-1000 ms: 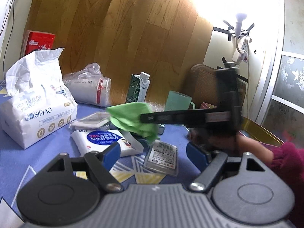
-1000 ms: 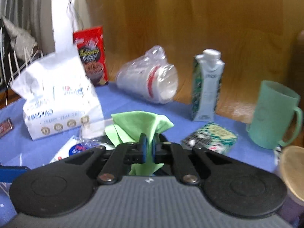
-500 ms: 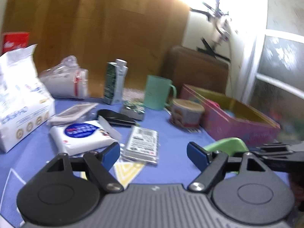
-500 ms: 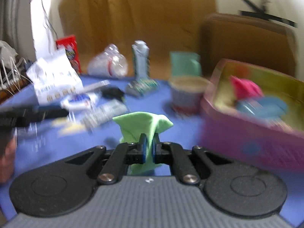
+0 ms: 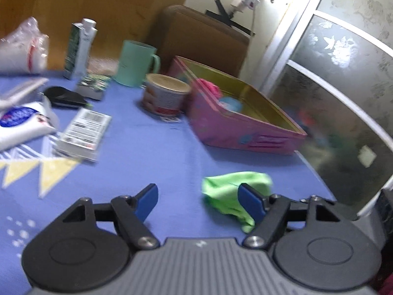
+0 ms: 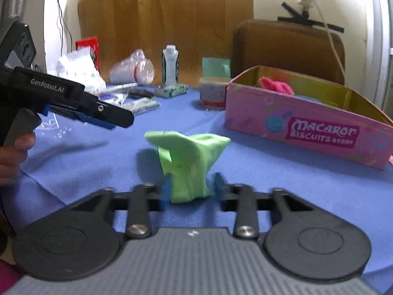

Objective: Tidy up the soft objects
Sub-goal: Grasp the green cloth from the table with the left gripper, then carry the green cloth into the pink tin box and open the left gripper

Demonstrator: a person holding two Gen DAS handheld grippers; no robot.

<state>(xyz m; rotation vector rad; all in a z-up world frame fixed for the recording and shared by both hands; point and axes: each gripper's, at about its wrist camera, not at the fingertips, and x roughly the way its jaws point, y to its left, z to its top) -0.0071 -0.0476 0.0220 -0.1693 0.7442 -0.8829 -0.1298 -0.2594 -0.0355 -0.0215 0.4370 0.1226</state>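
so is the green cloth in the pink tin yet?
Out. The green cloth sits crumpled on the blue tablecloth in front of the pink tin, between the right gripper's just-opened jaws, pads clear of it.

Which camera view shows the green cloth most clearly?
The right wrist view: the green cloth stands whole and unhidden on the blue tablecloth. In the left wrist view it is blurred and partly behind a fingertip.

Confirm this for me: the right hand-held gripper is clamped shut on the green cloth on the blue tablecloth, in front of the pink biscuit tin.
Not quite. The right hand-held gripper has just been opening; its fingers stand apart on either side of the green cloth and no longer pinch it, as the right wrist view shows. The cloth does sit on the blue tablecloth, in front of the pink biscuit tin.
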